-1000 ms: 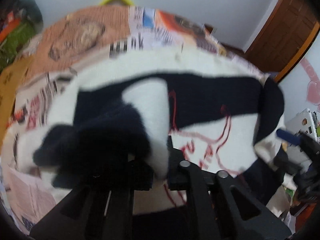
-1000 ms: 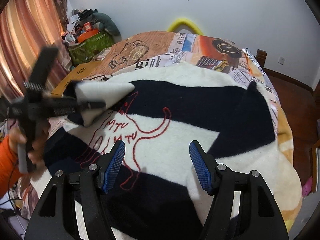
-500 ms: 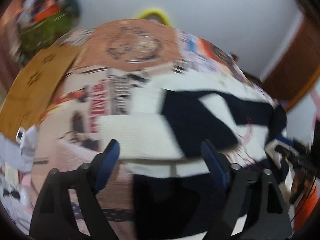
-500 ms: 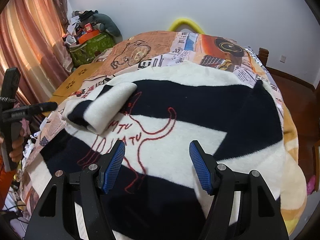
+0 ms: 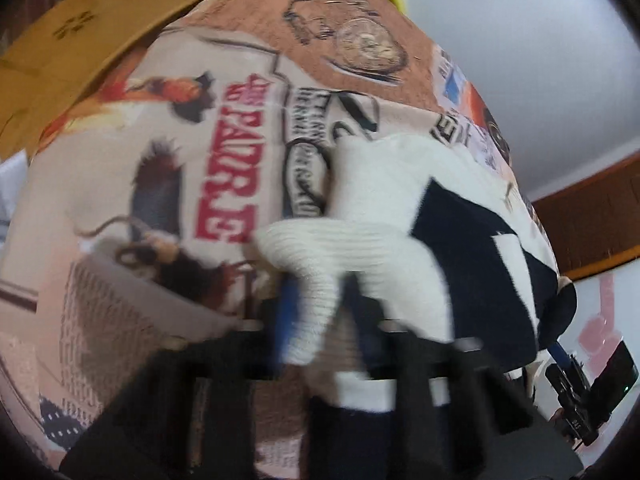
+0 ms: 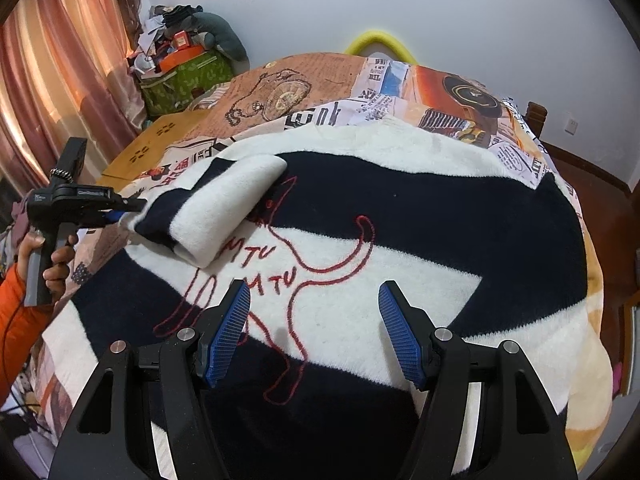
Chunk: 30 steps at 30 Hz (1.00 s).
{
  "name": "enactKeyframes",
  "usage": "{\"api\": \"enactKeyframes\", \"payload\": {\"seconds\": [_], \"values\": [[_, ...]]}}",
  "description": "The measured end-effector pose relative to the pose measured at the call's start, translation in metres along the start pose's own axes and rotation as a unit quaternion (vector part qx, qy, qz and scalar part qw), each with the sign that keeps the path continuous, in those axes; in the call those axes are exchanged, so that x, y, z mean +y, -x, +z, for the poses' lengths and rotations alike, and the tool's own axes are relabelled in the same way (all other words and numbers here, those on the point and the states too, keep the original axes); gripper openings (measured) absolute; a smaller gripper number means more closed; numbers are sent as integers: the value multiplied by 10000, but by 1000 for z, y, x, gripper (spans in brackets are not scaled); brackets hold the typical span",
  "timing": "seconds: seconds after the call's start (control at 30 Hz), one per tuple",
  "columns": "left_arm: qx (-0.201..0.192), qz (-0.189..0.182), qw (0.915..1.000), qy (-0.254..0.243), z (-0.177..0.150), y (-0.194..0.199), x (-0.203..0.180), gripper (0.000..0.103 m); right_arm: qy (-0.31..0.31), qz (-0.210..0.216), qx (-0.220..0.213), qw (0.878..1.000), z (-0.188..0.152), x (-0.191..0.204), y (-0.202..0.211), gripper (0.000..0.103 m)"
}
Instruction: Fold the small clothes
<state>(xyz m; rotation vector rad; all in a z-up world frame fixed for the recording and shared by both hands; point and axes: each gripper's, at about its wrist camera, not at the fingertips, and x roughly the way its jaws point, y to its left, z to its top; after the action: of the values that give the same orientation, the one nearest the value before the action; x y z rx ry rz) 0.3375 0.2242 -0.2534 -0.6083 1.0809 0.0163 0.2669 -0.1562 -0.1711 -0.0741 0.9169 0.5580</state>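
A black-and-white striped sweater [image 6: 400, 208] with a red stitched cat outline lies spread over the bed. Its left sleeve [image 6: 224, 208] is folded in across the chest. My left gripper [image 6: 138, 203] is at the sleeve's outer end. In the left wrist view the white ribbed cuff [image 5: 316, 264] sits pinched between the blue pads of that gripper [image 5: 320, 280], whose jaws are closing on it; the picture is blurred. My right gripper [image 6: 314, 296] hovers open over the sweater's lower front, with nothing between its fingers.
The bed wears a newspaper-print cover [image 6: 304, 80]. A green box piled with clutter [image 6: 188, 76] and a curtain [image 6: 60, 60] stand at the left. A hand in an orange sleeve [image 6: 16, 320] holds the left gripper. A wooden door [image 5: 592, 220] is at the right.
The left gripper laid the sleeve across the sweater, let go and opened. It then swung left and closed on the sleeve's ribbed cuff. The right gripper stayed still.
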Motion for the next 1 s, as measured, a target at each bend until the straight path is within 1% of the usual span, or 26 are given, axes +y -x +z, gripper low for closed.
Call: {"api": "enactKeyframes", "payload": {"seconds": [0.07,0.13,0.17,0.23,0.33,0.43,0.47,0.57,0.63,0.67,0.7,0.73,0.77,0.8,0.83,0.87,0.9,0.93,1.0], "values": [[-261,194,9990,-318,4,10,-22,8,-11,1,-18,10000,1,-2,0,63],[-477,216,9970,-575,10,23,-43,7,-15,-5,-45,10000,1,-4,0,63],[-609,151,9953,-733,13,33,-60,7,-35,-7,-58,10000,0,-6,1,63],[-751,-1,9929,-920,19,45,-86,6,-79,3,-84,9999,0,-11,1,63],[-966,-278,9852,-1389,22,61,-143,6,-160,15,-117,9998,-1,-18,3,63],[-1010,-529,9769,-1810,18,65,-193,6,-215,-8,-80,9997,-4,-26,4,63],[-997,-634,9717,-2043,13,64,-218,6,-225,-46,-56,9997,-7,-30,4,63],[-886,-852,9610,-2479,-2,55,-266,6,-291,-117,-19,9995,-13,-40,6,63],[-759,-908,9546,-2734,-13,41,-293,7,-360,-166,52,9992,-17,-50,7,63],[-714,-863,9524,-2836,-19,33,-306,7,-397,-217,81,9989,-19,-55,7,63],[-680,-807,9513,-2895,-24,26,-314,10,-431,-302,94,9986,-21,-61,8,63],[-608,-766,9503,-2957,-29,19,-321,17,-443,-385,99,9982,-21,-64,9,63],[-517,-767,9487,-3025,-34,13,-327,20,-447,-569,81,9973,-23,-69,11,63],[-488,-774,9481,-3045,-37,11,-328,27,-438,-836,26,9955,-25,-75,16,63],[-480,-766,9478,-3059,-40,9,-329,37,-440,-963,-16,9944,-26,-79,19,63],[-499,-717,9479,-3065,-42,9,-328,43,-460,-1019,-39,9937,-27,-84,22,63],[-539,-669,9481,-3061,-41,8,-325,54,-515,-1075,-58,9929,-29,-90,26,63],[-605,-622,9484,-3051,-41,11,-322,58,-576,-1114,-70,9921,-31,-96,29,63],[-723,-497,9501,-2992,-39,16,-313,60,-654,-1196,-142,9906,-31,-104,36,63]]}}
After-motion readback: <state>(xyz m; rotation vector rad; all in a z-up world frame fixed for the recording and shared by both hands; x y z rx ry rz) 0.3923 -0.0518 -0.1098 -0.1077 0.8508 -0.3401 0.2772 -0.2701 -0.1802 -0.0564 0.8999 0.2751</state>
